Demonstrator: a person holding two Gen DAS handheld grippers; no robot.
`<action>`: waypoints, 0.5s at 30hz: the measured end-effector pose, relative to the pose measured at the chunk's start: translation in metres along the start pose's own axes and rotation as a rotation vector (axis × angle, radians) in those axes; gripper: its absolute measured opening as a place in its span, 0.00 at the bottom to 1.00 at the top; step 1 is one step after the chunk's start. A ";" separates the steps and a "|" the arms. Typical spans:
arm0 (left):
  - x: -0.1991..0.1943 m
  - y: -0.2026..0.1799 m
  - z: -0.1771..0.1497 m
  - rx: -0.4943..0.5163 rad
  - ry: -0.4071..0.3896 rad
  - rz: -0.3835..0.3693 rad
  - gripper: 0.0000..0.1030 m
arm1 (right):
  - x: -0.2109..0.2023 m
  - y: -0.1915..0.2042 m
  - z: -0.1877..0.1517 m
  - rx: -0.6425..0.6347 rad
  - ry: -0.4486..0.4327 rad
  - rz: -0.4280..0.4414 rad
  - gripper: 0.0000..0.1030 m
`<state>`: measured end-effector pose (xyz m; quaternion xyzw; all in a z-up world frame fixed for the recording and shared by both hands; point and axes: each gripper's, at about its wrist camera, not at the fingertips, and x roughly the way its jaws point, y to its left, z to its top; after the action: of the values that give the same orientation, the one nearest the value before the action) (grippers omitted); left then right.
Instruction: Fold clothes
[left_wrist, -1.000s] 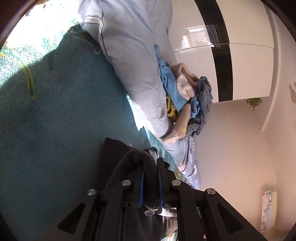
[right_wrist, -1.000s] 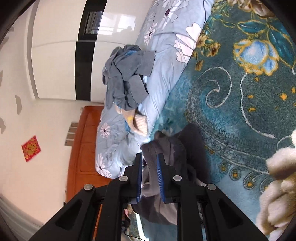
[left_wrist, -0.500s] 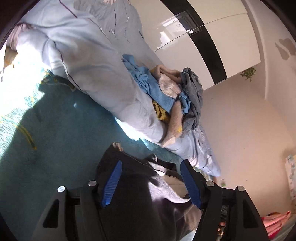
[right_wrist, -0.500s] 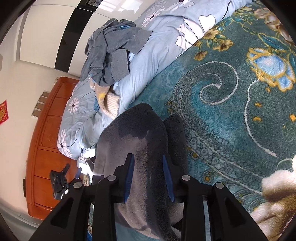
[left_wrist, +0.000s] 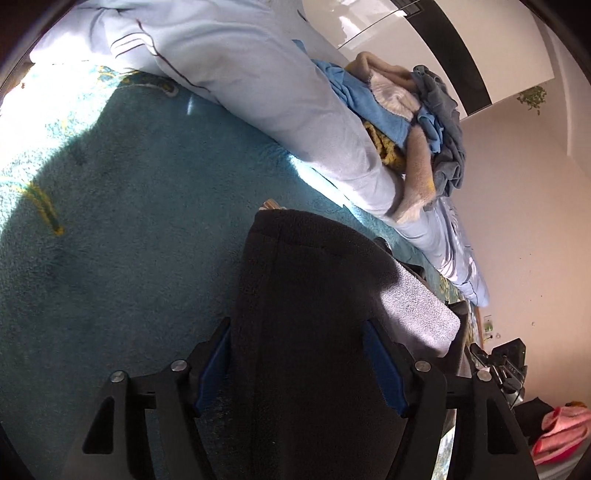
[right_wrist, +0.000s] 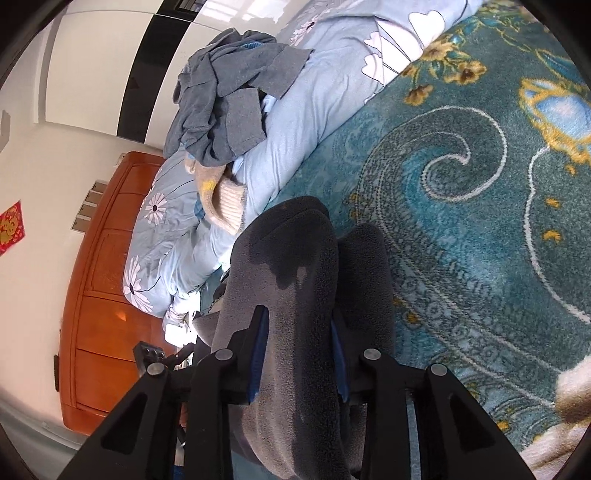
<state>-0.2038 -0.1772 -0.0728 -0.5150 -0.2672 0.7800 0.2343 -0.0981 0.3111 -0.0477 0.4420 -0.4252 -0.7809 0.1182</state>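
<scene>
A dark grey fleece garment lies folded on the teal blanket. In the left wrist view it fills the space between my left gripper, whose blue-padded jaws stand wide apart on either side of it. In the right wrist view the same fleece bulges up between the jaws of my right gripper, which are parted around it with a gap. A heap of unfolded clothes, grey, blue and beige, lies on the light blue duvet; it also shows in the left wrist view.
A wooden headboard stands at the left in the right wrist view. White wardrobe doors and a plain wall lie behind the bed. A cream fluffy item lies on the blanket at right. Pink cloth lies at lower right.
Both grippers were shut on the fleece a second ago; both have opened, the left wide, the right partly. The fleece now lies flat on the blanket, folded over.
</scene>
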 end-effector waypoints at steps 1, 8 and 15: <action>-0.005 -0.005 0.001 0.014 -0.019 -0.002 0.53 | -0.001 0.004 -0.002 -0.026 0.001 -0.031 0.19; -0.038 -0.040 0.006 0.116 -0.154 -0.016 0.10 | -0.018 0.030 -0.007 -0.166 -0.065 -0.091 0.08; -0.048 -0.041 0.016 0.113 -0.202 -0.033 0.10 | -0.041 0.035 -0.007 -0.202 -0.155 -0.086 0.07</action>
<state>-0.1981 -0.1799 -0.0082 -0.4152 -0.2535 0.8378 0.2479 -0.0756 0.3092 0.0013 0.3840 -0.3326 -0.8560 0.0952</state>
